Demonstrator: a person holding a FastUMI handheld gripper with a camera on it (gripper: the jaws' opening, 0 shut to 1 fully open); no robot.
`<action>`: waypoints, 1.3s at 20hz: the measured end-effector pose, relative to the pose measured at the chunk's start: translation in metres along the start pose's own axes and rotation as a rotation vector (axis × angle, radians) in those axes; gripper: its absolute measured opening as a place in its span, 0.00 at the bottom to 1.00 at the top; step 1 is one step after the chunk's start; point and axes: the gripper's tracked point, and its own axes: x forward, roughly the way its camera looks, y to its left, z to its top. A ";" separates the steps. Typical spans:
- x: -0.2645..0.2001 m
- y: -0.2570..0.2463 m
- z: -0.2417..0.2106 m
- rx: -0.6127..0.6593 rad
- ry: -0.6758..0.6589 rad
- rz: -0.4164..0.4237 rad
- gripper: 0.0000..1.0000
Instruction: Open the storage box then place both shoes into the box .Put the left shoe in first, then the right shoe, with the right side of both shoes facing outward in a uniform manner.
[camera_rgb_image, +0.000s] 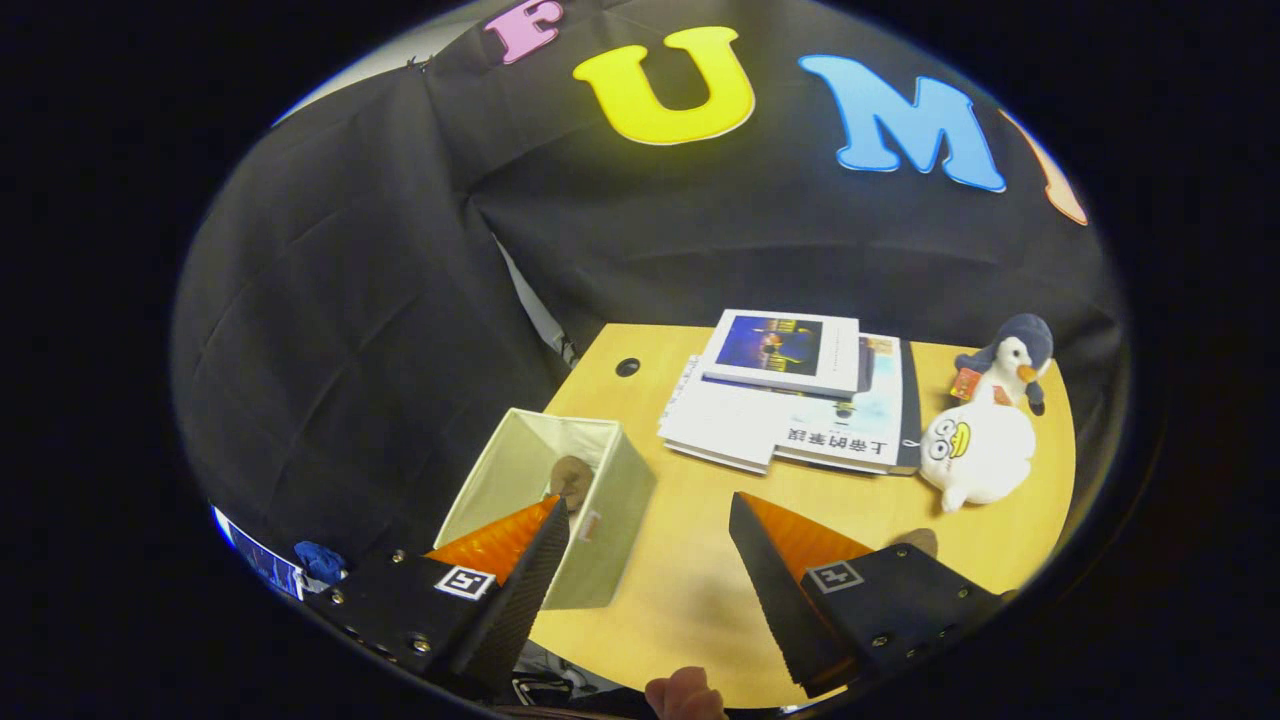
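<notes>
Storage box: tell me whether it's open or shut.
Open. The storage box has no lid over its top, so its pale inner walls show, with something brown inside. The claw hangs open above the table.

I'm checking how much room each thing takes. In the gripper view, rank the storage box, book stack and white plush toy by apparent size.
1. Book stack and storage box: look alike; the box sits nearer, so unsure.
2. White plush toy: smallest.
The gripper is open, empty.

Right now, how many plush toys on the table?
2: a penguin at the far right corner, and a white seal just in front, touching it. Gripper jaws open, nothing between.
</notes>
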 end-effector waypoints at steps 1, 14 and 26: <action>-0.005 -0.014 -0.002 0.009 -0.002 -0.016 0.97; -0.049 -0.158 -0.053 0.174 -0.096 -0.131 0.98; -0.044 -0.241 -0.167 0.325 0.036 -0.183 0.96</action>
